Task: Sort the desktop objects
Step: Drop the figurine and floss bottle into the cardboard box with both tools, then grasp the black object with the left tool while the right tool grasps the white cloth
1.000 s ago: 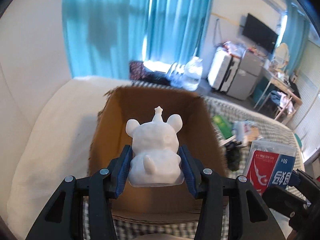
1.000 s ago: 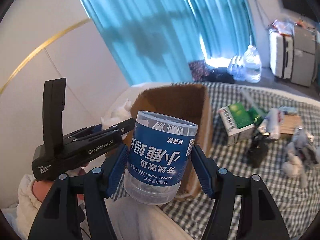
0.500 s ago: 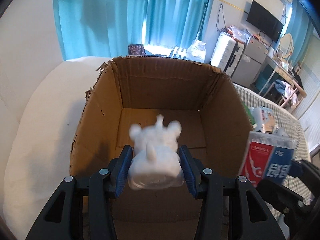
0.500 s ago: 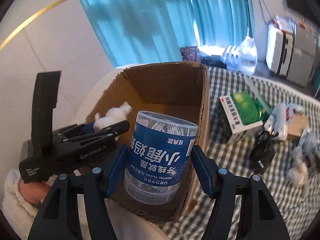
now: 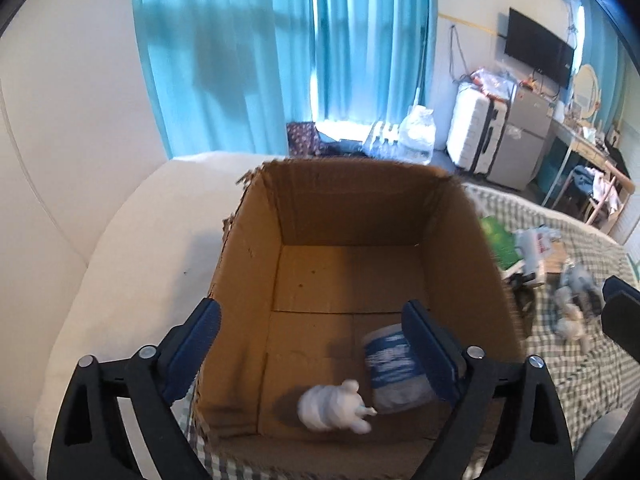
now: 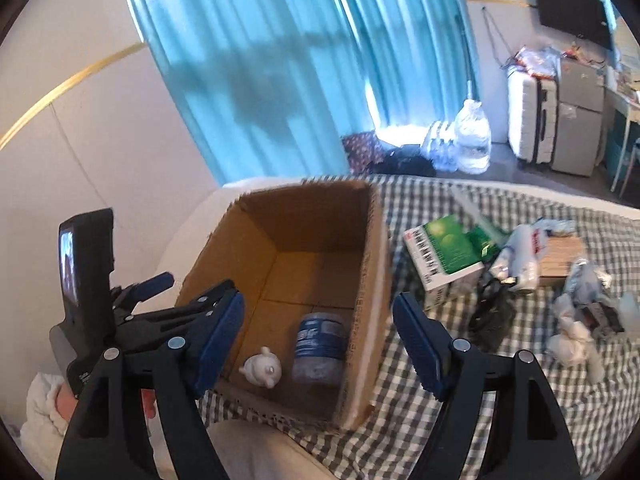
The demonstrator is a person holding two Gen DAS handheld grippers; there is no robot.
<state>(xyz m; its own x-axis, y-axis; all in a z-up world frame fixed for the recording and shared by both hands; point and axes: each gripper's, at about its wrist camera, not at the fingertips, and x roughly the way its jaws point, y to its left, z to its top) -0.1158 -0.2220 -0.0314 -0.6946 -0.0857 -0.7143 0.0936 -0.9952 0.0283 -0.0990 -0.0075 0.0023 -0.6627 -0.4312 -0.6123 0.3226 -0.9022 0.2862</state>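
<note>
Both the left gripper (image 5: 312,344) and the right gripper (image 6: 318,338) hang wide apart and hold nothing, above an open brown cardboard box (image 5: 256,248) standing on a checked cloth (image 6: 500,384). A second ago each clamped an object. Now the smooth white animal figurine (image 5: 334,406) and the clear cylindrical floss tub (image 5: 394,372) with its blue label lie touching on the box floor.

Place: lived-in bedroom in a home. Evidence: teal curtains (image 6: 304,64) hanging over a bright window; wall-mounted television (image 5: 538,56); white suitcase (image 5: 476,136) standing beside a grey mini fridge (image 5: 520,144); water jug (image 6: 472,140) sitting on the floor; checked bedspread (image 6: 500,412) covering the bed.
</note>
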